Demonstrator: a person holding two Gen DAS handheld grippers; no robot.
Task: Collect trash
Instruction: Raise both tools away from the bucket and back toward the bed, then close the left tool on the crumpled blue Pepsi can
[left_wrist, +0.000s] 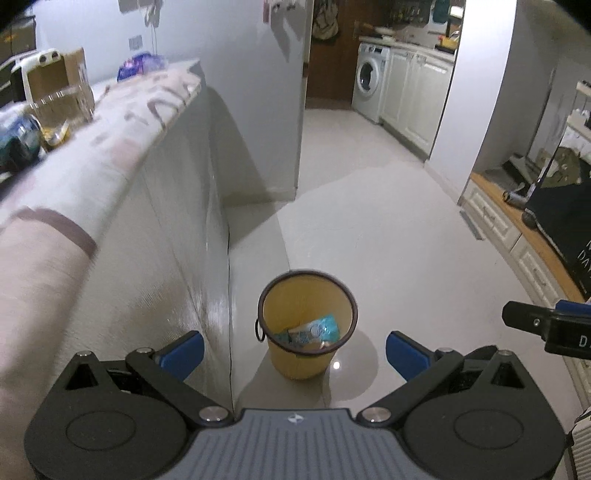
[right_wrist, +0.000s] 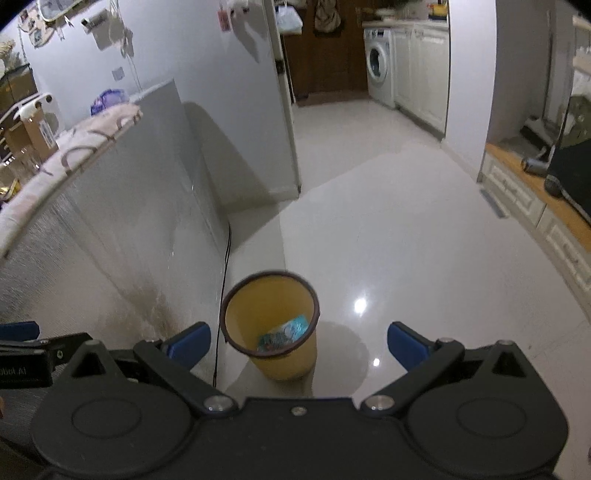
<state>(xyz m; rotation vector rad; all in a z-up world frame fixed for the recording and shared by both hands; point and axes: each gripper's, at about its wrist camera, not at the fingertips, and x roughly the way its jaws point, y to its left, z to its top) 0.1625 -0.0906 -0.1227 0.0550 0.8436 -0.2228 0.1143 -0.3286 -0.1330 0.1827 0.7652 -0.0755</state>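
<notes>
A yellow trash bin (left_wrist: 295, 363) with a dark rim stands on the white floor beside a grey cabinet; it also shows in the right wrist view (right_wrist: 284, 363). A teal wrapper (left_wrist: 317, 328) lies inside it, also seen from the right (right_wrist: 286, 332). My left gripper (left_wrist: 295, 350) is open and empty, held above and in front of the bin. My right gripper (right_wrist: 299, 341) is open and empty, just right of the bin's mouth. Part of the right gripper (left_wrist: 546, 325) shows at the right edge of the left wrist view.
The grey cabinet (left_wrist: 177, 236) with a patterned cloth top (left_wrist: 110, 147) carries a cardboard box (left_wrist: 62, 88) and packets. A black cable (right_wrist: 223, 280) runs down beside the bin. A washing machine (left_wrist: 369, 81) and white cupboards (left_wrist: 413, 99) stand beyond the open floor (left_wrist: 369, 221).
</notes>
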